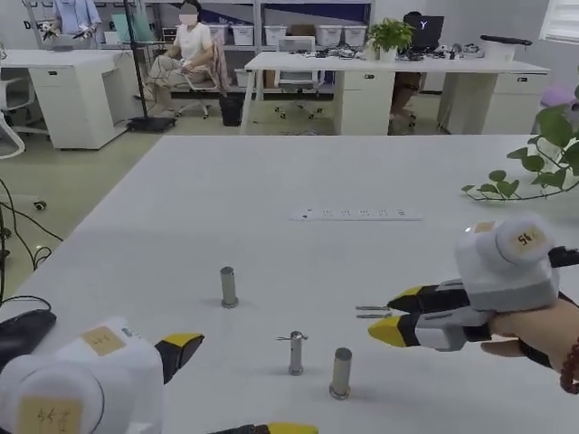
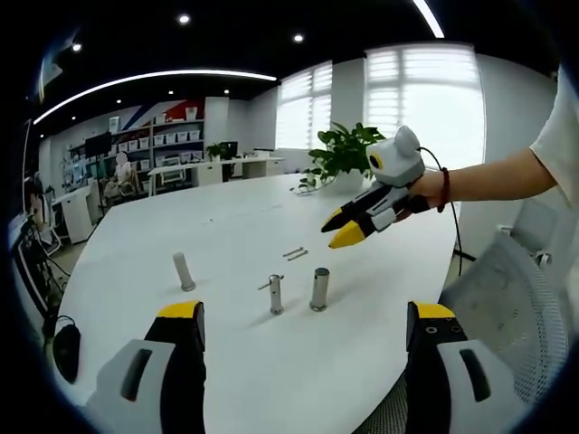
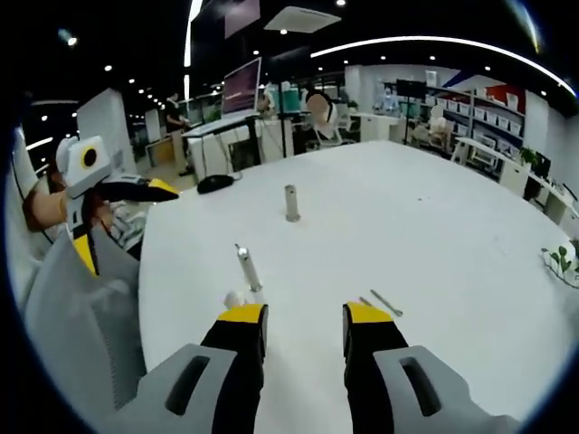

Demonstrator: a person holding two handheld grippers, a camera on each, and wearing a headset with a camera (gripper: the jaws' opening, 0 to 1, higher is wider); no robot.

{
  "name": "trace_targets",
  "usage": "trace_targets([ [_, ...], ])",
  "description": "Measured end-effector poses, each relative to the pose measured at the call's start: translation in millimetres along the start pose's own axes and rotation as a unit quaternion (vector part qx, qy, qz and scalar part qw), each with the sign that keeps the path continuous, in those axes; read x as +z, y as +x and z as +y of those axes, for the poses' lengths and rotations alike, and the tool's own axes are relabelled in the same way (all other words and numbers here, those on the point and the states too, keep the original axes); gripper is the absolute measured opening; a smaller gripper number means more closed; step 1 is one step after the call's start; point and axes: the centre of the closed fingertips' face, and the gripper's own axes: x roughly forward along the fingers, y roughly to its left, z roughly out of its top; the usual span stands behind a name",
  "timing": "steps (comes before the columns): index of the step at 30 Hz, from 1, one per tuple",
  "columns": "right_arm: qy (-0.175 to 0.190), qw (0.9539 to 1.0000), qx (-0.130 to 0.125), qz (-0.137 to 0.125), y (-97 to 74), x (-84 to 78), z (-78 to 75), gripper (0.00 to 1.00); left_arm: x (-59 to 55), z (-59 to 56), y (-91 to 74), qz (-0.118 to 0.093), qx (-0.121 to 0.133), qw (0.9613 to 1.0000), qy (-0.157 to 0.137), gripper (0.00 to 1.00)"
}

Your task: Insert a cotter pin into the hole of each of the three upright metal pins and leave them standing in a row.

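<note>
My right gripper (image 1: 387,315) hangs just above the white bench (image 1: 181,208) with its jaws a modest gap apart and nothing between them. Its yellow tips point at two loose cotter pins (image 1: 373,312) that lie side by side on the bench just ahead of them. My left gripper (image 2: 306,316) is at the near edge, jaws spread wide and empty. All three metal pins stand upright. The middle pin (image 1: 296,354) has a cotter pin (image 1: 291,337) through the hole near its top, sticking out to both sides. The thicker pin (image 1: 340,372) stands near it on its right, closer to me, with nothing through it that I can see. The third pin (image 1: 229,287) stands well apart, farther back and to the left, also bare. A power strip (image 1: 355,214) lies flat farther back. White storage bins (image 1: 242,34) line the far shelves; I cannot tell what is in them.
</note>
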Motion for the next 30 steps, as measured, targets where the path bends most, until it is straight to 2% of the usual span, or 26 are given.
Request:
trace_targets([
  [7,-0.050,0.9973,0.005,0.053,14.0,-11.9,-18.2,0.26,0.3,0.5,1.4,0.002,0.000,1.0000,0.002,0.91],
  [9,-0.065,0.9953,0.005,0.072,18.4,-15.3,-22.9,0.26,0.3,0.9,1.6,0.002,0.001,1.0000,0.003,0.90],
  [13,-0.088,0.9918,0.004,0.092,27.1,-18.0,-30.6,0.24,0.2,0.9,2.6,0.003,0.002,1.0000,0.003,0.90],
  [15,-0.102,0.9881,0.008,0.115,31.2,-24.1,-34.6,0.23,-0.8,1.7,3.4,0.005,0.004,1.0000,0.005,0.89],
  [17,-0.121,0.9848,0.008,0.125,35.6,-25.8,-38.2,0.21,-1.5,1.9,3.7,0.007,0.005,1.0000,0.005,0.89],
  [20,-0.126,0.9832,0.008,0.132,42.2,-27.9,-43.8,0.19,-2.2,1.9,4.4,0.007,0.005,1.0000,0.003,0.88],
  [22,-0.136,0.9801,0.005,0.145,45.8,-31.6,-50.7,0.18,-3.8,1.5,5.0,0.012,0.005,0.9999,0.006,0.88],
  [30,-0.137,0.9755,0.008,0.172,55.6,-44.7,-67.1,0.16,-4.2,3.9,7.1,0.012,0.008,0.9999,-0.001,0.87],
])
